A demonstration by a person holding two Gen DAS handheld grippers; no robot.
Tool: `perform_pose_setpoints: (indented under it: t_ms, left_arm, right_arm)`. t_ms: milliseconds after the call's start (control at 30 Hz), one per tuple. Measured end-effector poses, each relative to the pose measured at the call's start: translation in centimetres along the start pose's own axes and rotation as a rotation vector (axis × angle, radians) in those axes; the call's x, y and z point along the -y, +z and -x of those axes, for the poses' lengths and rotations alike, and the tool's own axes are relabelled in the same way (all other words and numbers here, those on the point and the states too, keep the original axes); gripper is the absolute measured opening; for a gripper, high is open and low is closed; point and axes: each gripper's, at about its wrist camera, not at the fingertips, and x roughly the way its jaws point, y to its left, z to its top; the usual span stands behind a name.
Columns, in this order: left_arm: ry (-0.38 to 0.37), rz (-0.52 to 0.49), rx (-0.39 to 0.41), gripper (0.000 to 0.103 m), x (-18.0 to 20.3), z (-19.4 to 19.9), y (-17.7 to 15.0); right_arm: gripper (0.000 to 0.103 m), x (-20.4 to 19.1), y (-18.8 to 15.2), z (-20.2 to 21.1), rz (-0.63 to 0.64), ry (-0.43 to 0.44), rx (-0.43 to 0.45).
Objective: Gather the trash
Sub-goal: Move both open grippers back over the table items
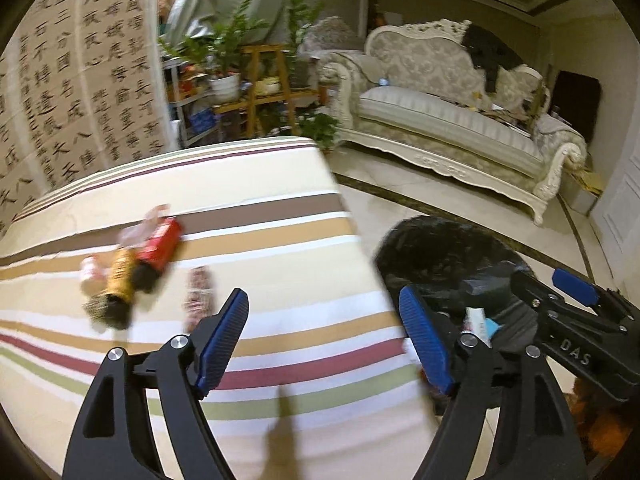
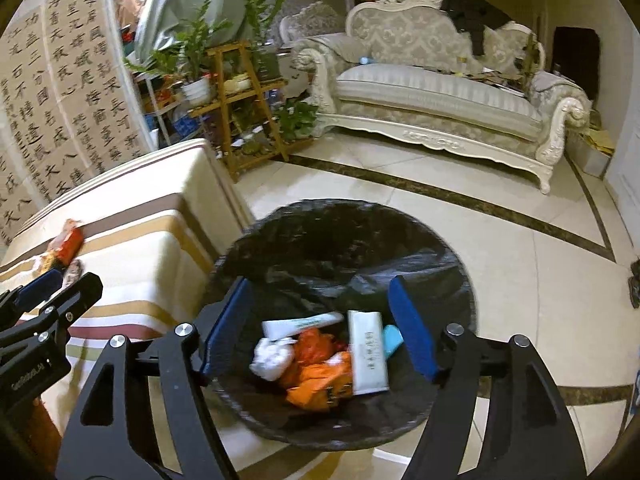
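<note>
Both grippers are wide open, holding nothing. The left gripper (image 1: 322, 344) is the nearer one to the leftover wrappers (image 1: 132, 264), roughly 10 o'clock from its tips on the striped table (image 1: 280, 240), long axis running 1-to-7. The right gripper (image 2: 320, 330) hangs over the bin (image 2: 400, 232).

Motion blur smears the small pile of red, yellow and dark wrappers (image 1: 132, 272) on the striped tablecloth (image 1: 280, 264) so no label reads, the round bin lined with a black plastic bag (image 1: 440, 256) is partly hidden behind the right gripper (image 1: 540, 280), and the flat white printed packet (image 2: 368, 354) inside stays illegible.
</note>
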Motion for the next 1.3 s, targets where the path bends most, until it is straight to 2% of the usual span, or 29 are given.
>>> perform_pose_setpoints:
  t_ms: [467, 667, 1033, 1133, 1300]
  left_arm:
    - [0.194, 0.173, 0.003, 0.076, -11.3, 2.3, -1.6]
    - [0.251, 0.246, -0.023, 0.074, -15.5, 2.0, -2.3]
    - [0.224, 0.225, -0.092, 0.057, -17.0, -0.5, -1.7]
    - [0.21, 0.224, -0.105, 0.055, -17.1, -1.0, -1.4]
    - [0.176, 0.216, -0.127, 0.037, -17.2, -1.9, -1.1]
  right_arm:
    - [0.071, -10.1, -0.1, 0.5, 0.154, 0.147, -0.015]
    - [0.071, -13.1, -0.1, 0.2, 0.2, 0.178, -0.029]
    - [0.071, -16.4, 0.2, -0.3, 0.246, 0.204, -0.044]
    - [0.071, -16.7, 0.3, -0.5, 0.249, 0.204, -0.049]
    - [0.071, -17.3, 0.3, -1.0, 0.254, 0.206, -0.057]
